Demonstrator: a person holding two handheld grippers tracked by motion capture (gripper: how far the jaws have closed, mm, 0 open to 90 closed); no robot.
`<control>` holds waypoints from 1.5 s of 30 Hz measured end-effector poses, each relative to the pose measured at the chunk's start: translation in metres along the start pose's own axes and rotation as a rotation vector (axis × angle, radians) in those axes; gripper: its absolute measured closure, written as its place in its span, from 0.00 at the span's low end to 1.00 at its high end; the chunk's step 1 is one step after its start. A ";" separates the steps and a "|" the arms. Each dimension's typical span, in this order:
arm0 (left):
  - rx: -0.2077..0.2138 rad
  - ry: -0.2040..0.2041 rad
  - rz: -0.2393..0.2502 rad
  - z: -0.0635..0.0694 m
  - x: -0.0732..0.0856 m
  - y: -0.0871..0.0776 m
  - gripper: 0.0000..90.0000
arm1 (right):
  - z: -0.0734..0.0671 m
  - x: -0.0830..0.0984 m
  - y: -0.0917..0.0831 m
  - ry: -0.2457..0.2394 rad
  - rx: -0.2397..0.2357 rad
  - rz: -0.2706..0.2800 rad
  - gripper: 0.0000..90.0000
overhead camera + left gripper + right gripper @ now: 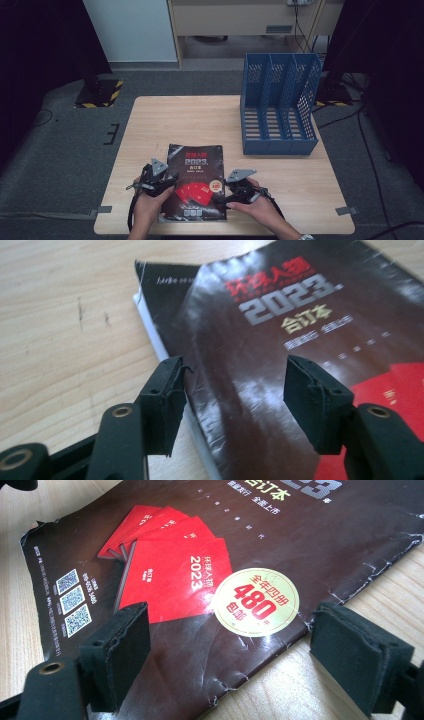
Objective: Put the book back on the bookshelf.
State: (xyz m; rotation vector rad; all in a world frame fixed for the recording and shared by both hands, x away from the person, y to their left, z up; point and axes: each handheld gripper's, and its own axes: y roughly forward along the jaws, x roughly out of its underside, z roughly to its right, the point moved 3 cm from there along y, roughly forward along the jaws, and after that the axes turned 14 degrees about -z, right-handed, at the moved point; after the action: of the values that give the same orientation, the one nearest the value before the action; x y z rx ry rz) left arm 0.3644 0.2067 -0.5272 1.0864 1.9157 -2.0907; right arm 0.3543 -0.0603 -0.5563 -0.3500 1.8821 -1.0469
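Note:
A dark book (196, 167) with red cards and "2023" printed on its cover lies flat near the front of the wooden table (175, 120). My left gripper (171, 181) sits at the book's left edge. In the left gripper view it (235, 390) is open, one jaw by the spine and the other above the cover (280, 330), with nothing pinched. My right gripper (223, 194) is at the book's right edge. In the right gripper view it (230, 650) stands wide open, straddling the worn cover edge (200, 530) near a round yellow sticker (255, 601).
A blue three-slot file holder (277, 105) stands upright at the table's back right. Tape marks (346, 210) sit at the front corners. Dark stands and cables line the floor on both sides.

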 end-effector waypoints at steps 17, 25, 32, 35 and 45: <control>0.098 -0.094 -0.031 -0.017 0.003 0.025 0.49 | -0.001 0.000 0.000 0.002 -0.009 0.002 0.18; 0.239 -0.092 -0.006 0.001 0.000 0.009 0.78 | -0.001 0.000 0.000 0.002 -0.007 0.000 0.18; 0.199 0.029 -0.074 0.024 -0.003 0.016 0.69 | -0.001 0.000 0.000 0.000 -0.006 -0.004 0.18; 0.174 0.033 -0.060 0.025 -0.006 0.018 0.84 | -0.001 0.000 0.000 -0.002 -0.004 -0.004 0.18; 0.213 0.012 0.080 0.027 -0.008 -0.007 1.00 | -0.001 0.000 0.000 0.009 -0.008 0.001 0.18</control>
State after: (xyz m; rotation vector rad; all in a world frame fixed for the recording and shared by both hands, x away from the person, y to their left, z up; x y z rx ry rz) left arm 0.3554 0.1804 -0.5182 1.1952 1.6541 -2.2881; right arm 0.3538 -0.0600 -0.5561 -0.3496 1.8948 -1.0416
